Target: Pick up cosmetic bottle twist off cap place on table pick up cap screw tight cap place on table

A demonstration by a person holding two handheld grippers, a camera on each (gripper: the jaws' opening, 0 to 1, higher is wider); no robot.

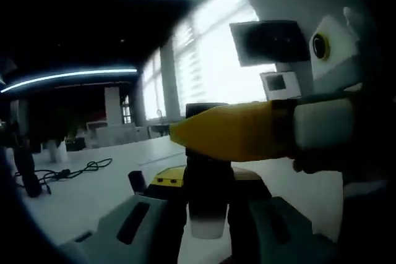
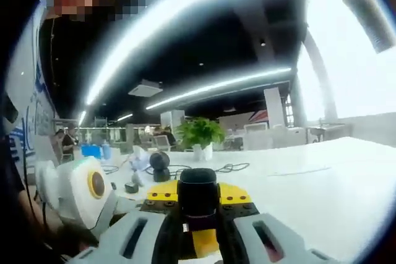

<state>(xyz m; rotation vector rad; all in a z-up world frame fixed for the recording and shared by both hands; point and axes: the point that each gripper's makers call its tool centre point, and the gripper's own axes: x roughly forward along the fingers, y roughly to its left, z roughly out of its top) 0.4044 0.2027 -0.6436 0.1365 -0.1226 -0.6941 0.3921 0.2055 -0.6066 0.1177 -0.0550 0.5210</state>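
One cosmetic bottle point(image 1: 207, 205) stands upright between the jaws of the left claw point(image 1: 204, 224), which is clamped on its dark body with the pale base showing below. From the right of the left gripper view, the right claw point(image 1: 185, 133) reaches in with its yellow jaw laid across the top of the bottle, where the cap sits. In the right gripper view, the right claw point(image 2: 199, 221) is closed on the one black cap point(image 2: 198, 193), its two grey jaws pressed against either side; the left claw point(image 2: 86, 193) shows at the lower left. Behind lies one white tabletop point(image 2: 322, 177) carrying one potted plant point(image 2: 199, 135) and a black cable point(image 1: 62, 174).
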